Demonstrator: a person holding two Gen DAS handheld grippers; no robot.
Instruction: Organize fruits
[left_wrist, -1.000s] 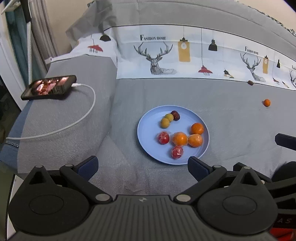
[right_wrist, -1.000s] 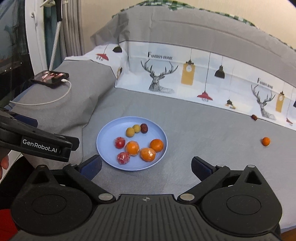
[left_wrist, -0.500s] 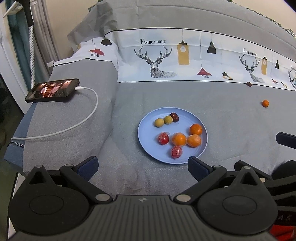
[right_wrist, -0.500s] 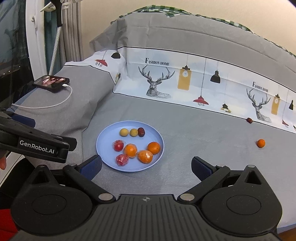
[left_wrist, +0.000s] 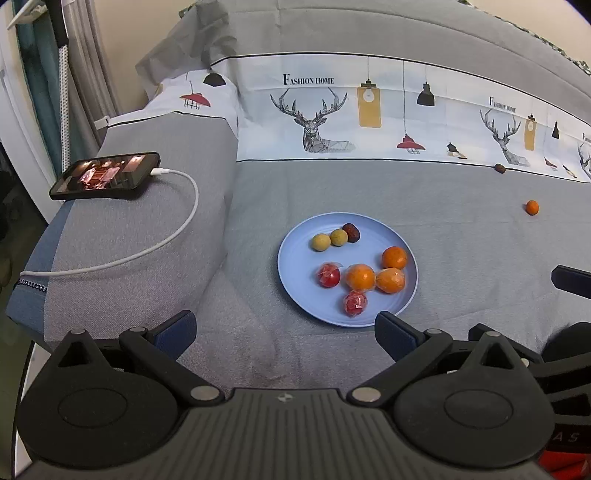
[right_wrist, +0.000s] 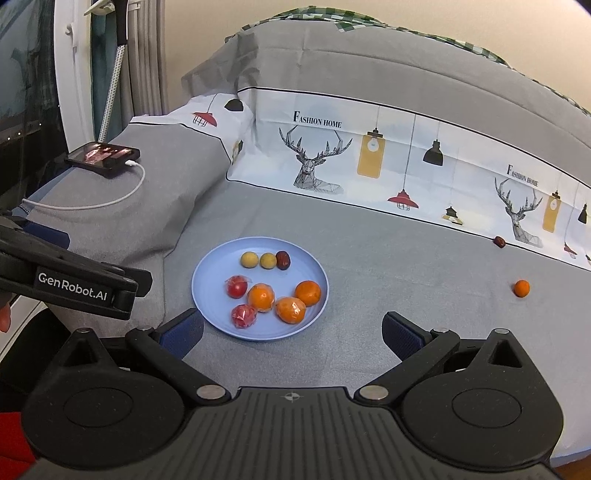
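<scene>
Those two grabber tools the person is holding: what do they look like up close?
Both are matte black plastic. The left gripper and the right gripper each have a ribbed body, two round discs, silver pivot pins and angled link arms that end in dark blue padded fingers. The right wrist view shows the left one's side printed "GenRobot.AI" in white. Red clothing shows at the frame corners.

4 oranges (right_wrist: 308, 292), 2 tomatoes (right_wrist: 236, 287), 2 dates (right_wrist: 283, 260)

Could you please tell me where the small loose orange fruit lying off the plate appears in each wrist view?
Left wrist view: small loose orange fruit, far right, on the grey bedspread.
Right wrist view: same fruit, right of centre, on the bedspread.
Shared landmark: round light-blue plate, to its left in both.
</scene>
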